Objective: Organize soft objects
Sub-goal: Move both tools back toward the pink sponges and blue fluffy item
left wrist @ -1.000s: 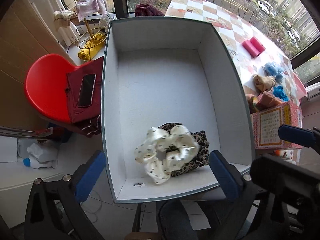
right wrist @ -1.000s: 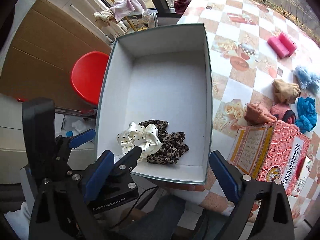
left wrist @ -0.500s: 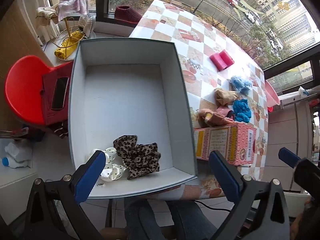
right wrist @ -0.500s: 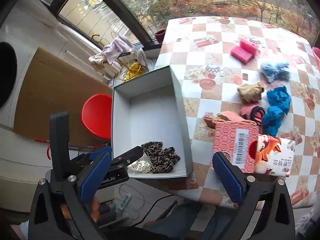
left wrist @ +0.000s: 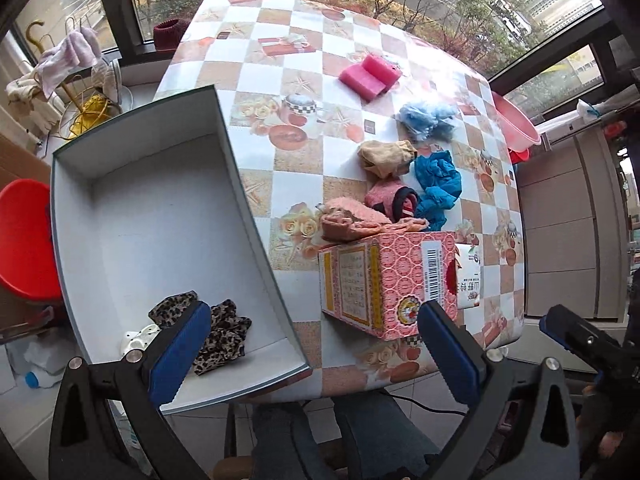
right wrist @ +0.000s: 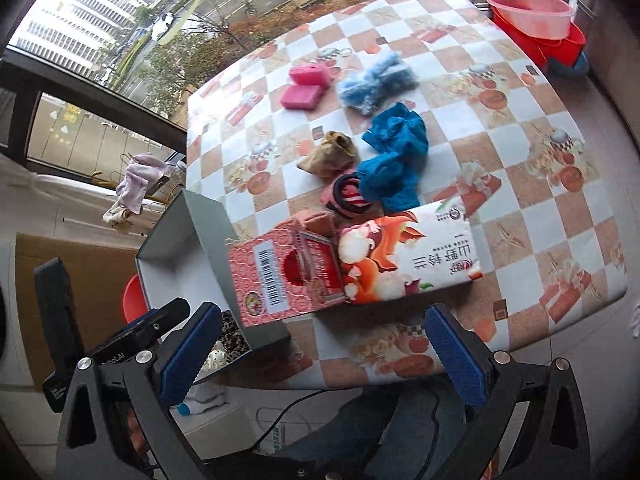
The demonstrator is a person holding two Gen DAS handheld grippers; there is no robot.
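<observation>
While both tools hang above the near edge of the worktop (left wrist: 280, 184) with its checked, printed oilcloth, the left gripper (left wrist: 316, 346) has its blue-padded jaws spread wide with nothing between them. At lower left of its view, a leopard-print fabric scrunchie (left wrist: 224, 330) and a cream dotted scrunchie (left wrist: 138, 338) lie in the near corner of the large open grey cardboard box (left wrist: 244, 196), partly hidden behind the left pad. Right of the box stands a pink patterned carton (left wrist: 384, 276), blocking the pile behind it: a salmon knitted piece (left wrist: 352, 220), a pink-and-black band (left wrist: 394, 200), a tan cloth (left wrist: 384, 154), a bright blue crumpled cloth (left wrist: 438, 182), a pale blue fluffy cloth (left wrist: 426, 118) and two pink sponge blocks (left wrist: 370, 76) towards the top.

The right gripper (right wrist: 324, 350) likewise has its jaws wide and empty, over the worktop edge below the carton. Two stacked red and pink plastic basins (right wrist: 536, 20) sit at upper right.
</observation>
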